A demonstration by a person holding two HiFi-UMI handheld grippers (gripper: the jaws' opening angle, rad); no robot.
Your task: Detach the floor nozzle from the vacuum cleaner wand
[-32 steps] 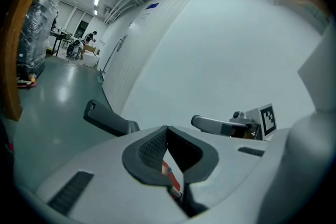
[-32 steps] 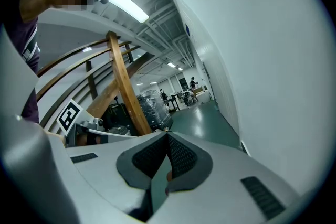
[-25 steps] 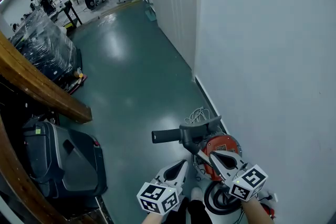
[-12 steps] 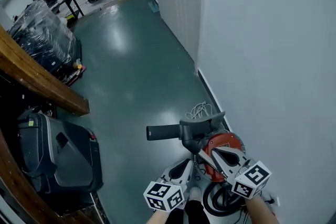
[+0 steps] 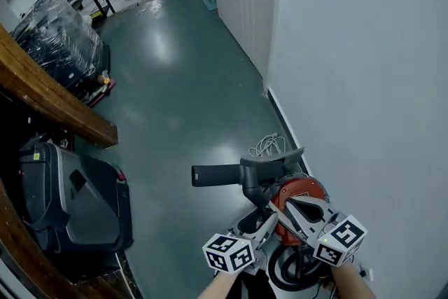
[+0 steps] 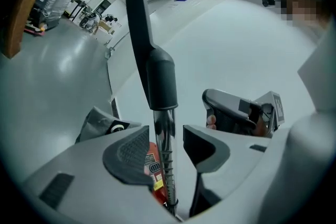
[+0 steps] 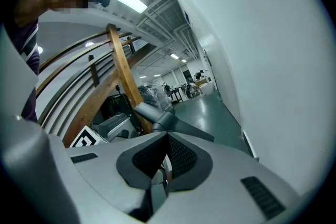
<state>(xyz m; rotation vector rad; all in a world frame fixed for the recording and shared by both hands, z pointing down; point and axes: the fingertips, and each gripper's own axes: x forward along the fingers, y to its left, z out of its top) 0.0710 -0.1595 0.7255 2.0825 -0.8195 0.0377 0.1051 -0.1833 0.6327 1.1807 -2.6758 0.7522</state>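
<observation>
The vacuum's red canister [image 5: 297, 189] stands on the floor by the wall. Its chrome wand [image 6: 164, 139] rises to a dark collar and the dark floor nozzle [image 5: 241, 174], which shows edge-on in the left gripper view [image 6: 137, 13]. My left gripper [image 5: 262, 224] has the wand between its jaws [image 6: 165, 147]; the jaws are opening and the pads stand clear of the tube. My right gripper [image 5: 294, 203] hovers over the canister, shut with its pads together [image 7: 165, 152]. The nozzle [image 7: 157, 118] lies just beyond its tips. I cannot see where the nozzle joins the wand in the head view.
A white wall [image 5: 350, 80] runs close on the right. A dark wheeled case [image 5: 77, 199] sits left under a wooden rail [image 5: 49, 101]. A coiled white cable [image 5: 269, 148] lies by the skirting, and a black hose [image 5: 287, 266] loops near my hands. Wrapped pallets [image 5: 59, 45] stand farther back.
My left gripper has dropped and slid right onto the wand, and its jaws have spread from shut to either side of the tube. The right gripper has sunk a little.
</observation>
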